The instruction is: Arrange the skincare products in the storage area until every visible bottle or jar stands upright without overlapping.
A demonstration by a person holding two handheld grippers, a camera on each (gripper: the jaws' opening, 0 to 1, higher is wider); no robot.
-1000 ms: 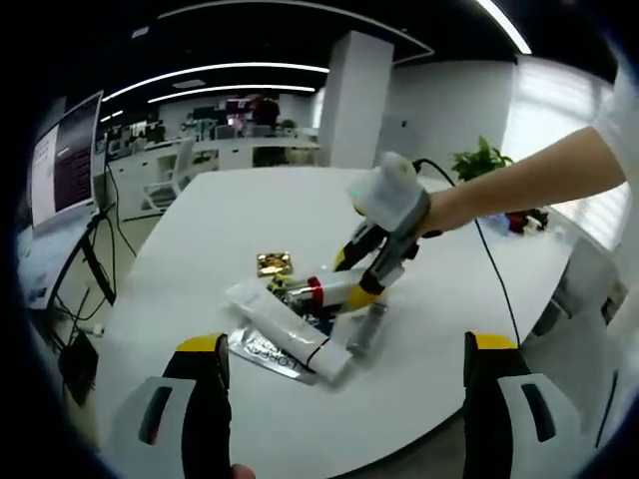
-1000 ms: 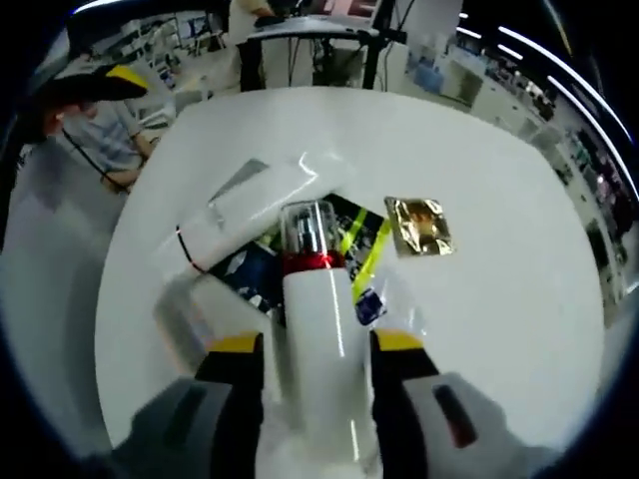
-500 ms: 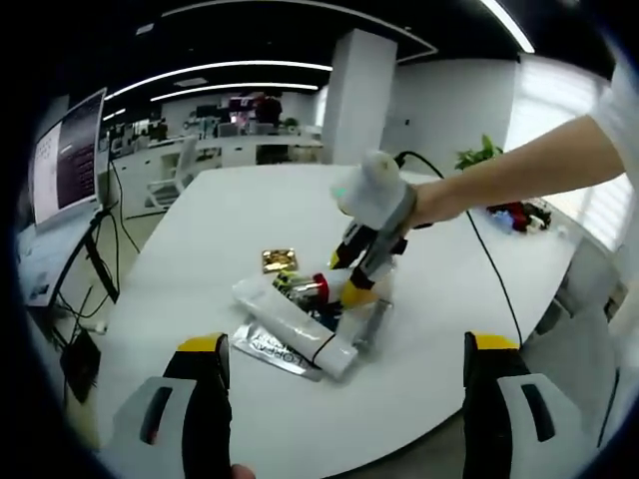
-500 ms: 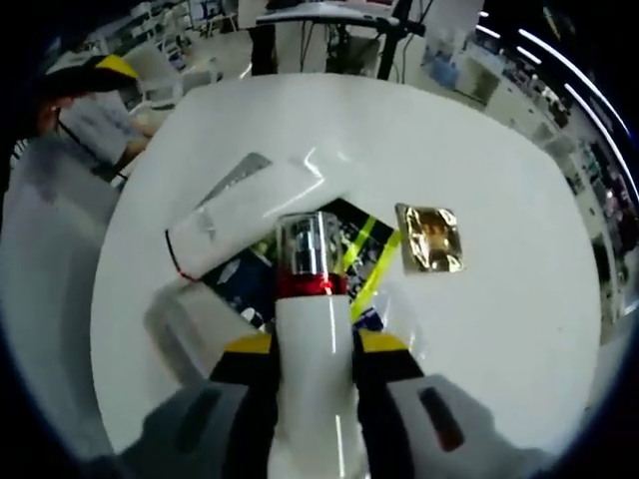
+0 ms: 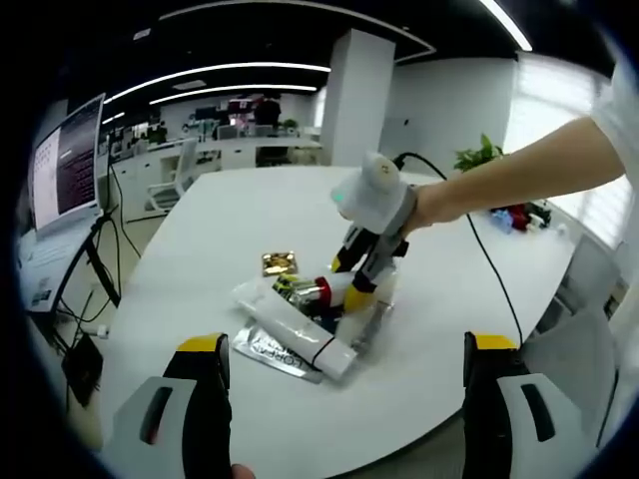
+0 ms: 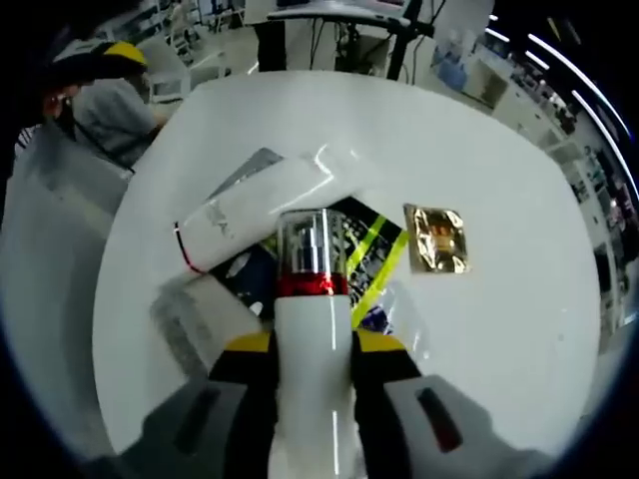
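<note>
A large white table [image 5: 250, 215] carries everything, with an office of desks, a white pillar and a potted plant behind it in the left gripper view. Near the table's middle lies a small heap of skincare products. The landmark is the white tube [image 6: 255, 205], lying flat on its side across the heap with its red-ringed end toward the table edge. Under the white tube lies a silver sachet [image 5: 268, 352], flat on the table and sticking out on the near side in the left gripper view. Also beneath the white tube, on its other side, is a dark packet with yellow-green stripes [image 6: 364, 254]. Beyond that, well apart from the white tube, a gold foil sachet [image 6: 438, 239] lies flat and alone.

The right tool [image 6: 310, 349] is closed narrowly on the white bottle [image 6: 312, 344], its yellow-tipped jaws pressed against the body on both sides. The bottle, with a red band and clear cap [image 6: 306, 239], is held above the heap just beside the white tube, cap end over the dark packet. In the left gripper view the bottle lies close to level.

The left tool [image 5: 344, 374] stands wide with nothing between its jaws, well back from the white tube near the table edge.
</note>
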